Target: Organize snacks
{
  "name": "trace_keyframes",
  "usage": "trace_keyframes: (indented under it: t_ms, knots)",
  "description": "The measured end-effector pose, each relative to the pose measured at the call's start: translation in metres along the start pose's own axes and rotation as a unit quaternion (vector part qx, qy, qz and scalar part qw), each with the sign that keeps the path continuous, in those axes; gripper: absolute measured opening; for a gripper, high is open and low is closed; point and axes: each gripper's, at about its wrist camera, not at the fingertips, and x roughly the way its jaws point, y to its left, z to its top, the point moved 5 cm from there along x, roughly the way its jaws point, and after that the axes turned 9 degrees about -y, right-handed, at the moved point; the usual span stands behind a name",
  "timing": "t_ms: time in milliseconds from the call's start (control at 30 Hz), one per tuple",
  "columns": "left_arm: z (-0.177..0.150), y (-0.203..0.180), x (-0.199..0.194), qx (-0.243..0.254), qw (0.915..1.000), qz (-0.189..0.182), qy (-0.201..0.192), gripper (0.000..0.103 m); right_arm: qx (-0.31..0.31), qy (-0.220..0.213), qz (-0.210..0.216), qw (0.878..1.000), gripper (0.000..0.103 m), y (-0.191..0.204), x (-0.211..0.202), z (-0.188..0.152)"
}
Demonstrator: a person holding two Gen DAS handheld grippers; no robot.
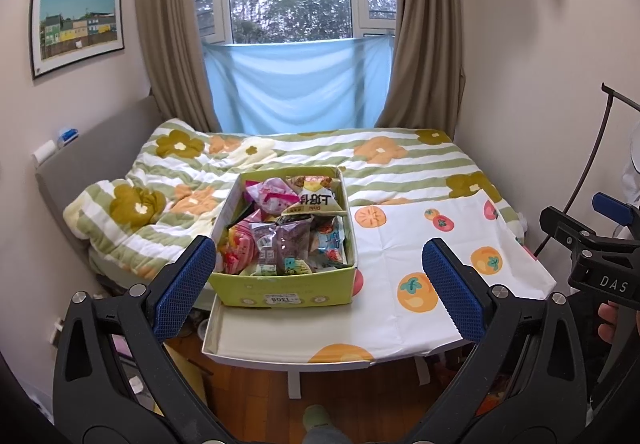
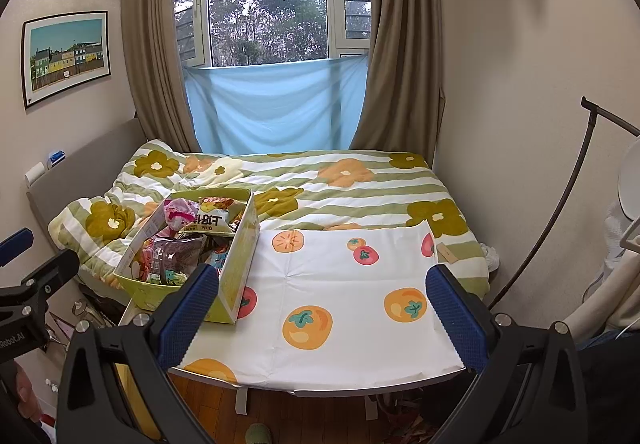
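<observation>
Both units idle: left hand-held gripper [image 1: 318, 286] and right hand-held gripper [image 2: 322, 318] each spread wide, holding nothing, short of the tabletop [image 2: 344, 324]. One green snack box [image 1: 286, 290] sits at the tabletop's left side, next to the bed [image 2: 360, 184], heaped with snack packets [image 1: 280, 240]. Risk, my read: packets are slippery and overlapping, so a pinch may drag a neighbour out or tip the light box. Count: one box, two grippers; packets too jumbled to count.
</observation>
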Motion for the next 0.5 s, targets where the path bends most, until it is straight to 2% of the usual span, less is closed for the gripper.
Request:
trace_keyframes:
  t_ms: [200, 500]
  knots:
    - [0.000, 0.002, -0.002, 0.006, 0.9998, 0.018, -0.005, 0.103, 0.001, 0.000, 0.002, 1.000, 0.103, 0.002, 0.003, 0.001]
    - [-0.005, 0.013, 0.007, -0.002, 0.9998, 0.019, -0.006, 0.103, -0.002, 0.006, 0.010, 1.000, 0.103, 0.007, 0.016, -0.003]
